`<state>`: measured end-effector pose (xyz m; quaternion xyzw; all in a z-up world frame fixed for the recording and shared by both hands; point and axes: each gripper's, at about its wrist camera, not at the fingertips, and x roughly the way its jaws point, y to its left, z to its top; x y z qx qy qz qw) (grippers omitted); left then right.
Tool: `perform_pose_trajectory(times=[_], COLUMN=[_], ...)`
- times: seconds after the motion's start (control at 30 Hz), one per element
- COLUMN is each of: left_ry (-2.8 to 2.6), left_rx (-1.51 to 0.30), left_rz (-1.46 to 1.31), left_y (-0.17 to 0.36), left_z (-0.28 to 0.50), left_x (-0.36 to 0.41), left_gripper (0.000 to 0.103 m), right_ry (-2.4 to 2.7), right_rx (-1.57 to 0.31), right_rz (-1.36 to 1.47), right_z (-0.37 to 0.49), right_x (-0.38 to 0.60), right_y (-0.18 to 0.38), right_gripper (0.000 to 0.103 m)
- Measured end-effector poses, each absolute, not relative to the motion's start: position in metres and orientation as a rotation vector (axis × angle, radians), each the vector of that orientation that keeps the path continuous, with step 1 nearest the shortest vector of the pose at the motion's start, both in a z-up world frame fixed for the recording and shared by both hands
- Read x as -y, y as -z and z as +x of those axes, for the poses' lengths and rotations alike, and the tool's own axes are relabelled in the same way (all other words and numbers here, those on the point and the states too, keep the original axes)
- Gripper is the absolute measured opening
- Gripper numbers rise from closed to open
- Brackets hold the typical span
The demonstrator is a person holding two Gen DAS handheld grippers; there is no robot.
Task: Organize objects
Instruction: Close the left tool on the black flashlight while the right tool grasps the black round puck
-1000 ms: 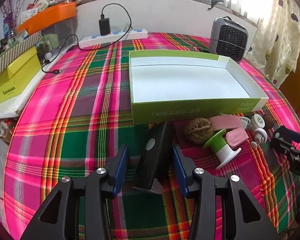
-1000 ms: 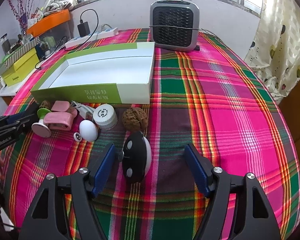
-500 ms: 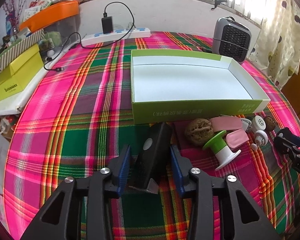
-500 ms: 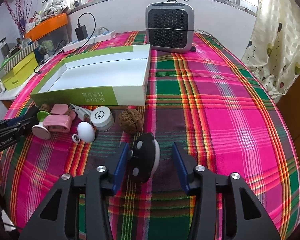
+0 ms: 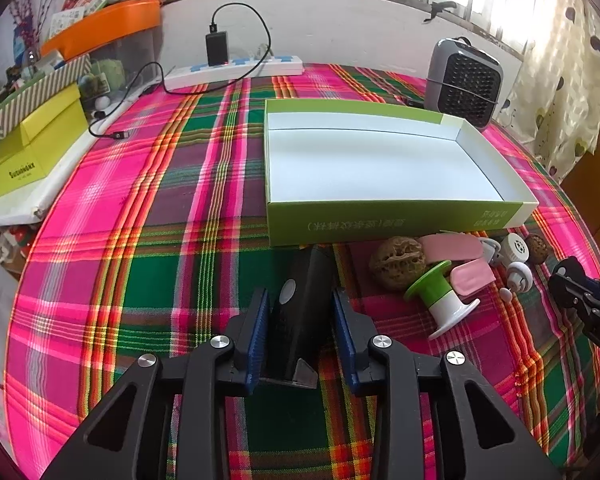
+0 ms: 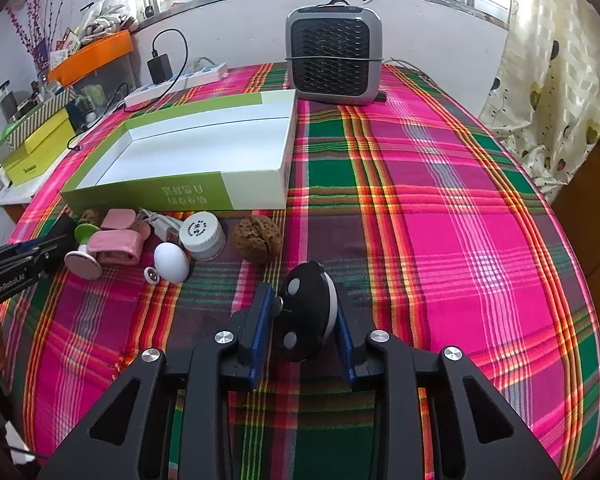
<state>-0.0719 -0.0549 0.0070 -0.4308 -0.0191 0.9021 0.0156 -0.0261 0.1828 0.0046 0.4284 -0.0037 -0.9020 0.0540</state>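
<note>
On the plaid-covered tabletop, the left claw has just been closing its jaws around a black oblong device that lies just in front of the near wall of the open green-and-white box; the blue pads sit against both of the device's sides, so it is gripped, and it rests on the cloth. The right claw has likewise just been closing on a round black-and-white gadget, with its pads pressed to the gadget's left and right flanks. That gadget sits on the cloth in front of a walnut, well to the right of the box's near corner. Between the two claws lies a small cluster just beside the box's front wall: a second walnut, a green-and-white spool tipped on its side, two pink pieces, a white capped jar and a white egg-shaped thing. The box's inside is bare white. A grey fan heater stands behind the box's far right corner, and a white power strip with a black charger plugged in lies along the tabletop's back edge.
</note>
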Motion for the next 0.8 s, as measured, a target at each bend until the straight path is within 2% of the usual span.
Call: perform_pose_trajectory(times=[0.8], left_ry=[-2.771], left_rx=[0.082], left_rz=[-1.326], left_y=[-0.0146], left_z=[-0.0622], left_x=[0.0516], left_gripper=[0.025], right_ry=[2.741], right_rx=[0.019], right_rz=[1.251], right_z=[-0.0234], right_x=[-0.1796], right_y=[-0.0139], right_gripper=[0.029])
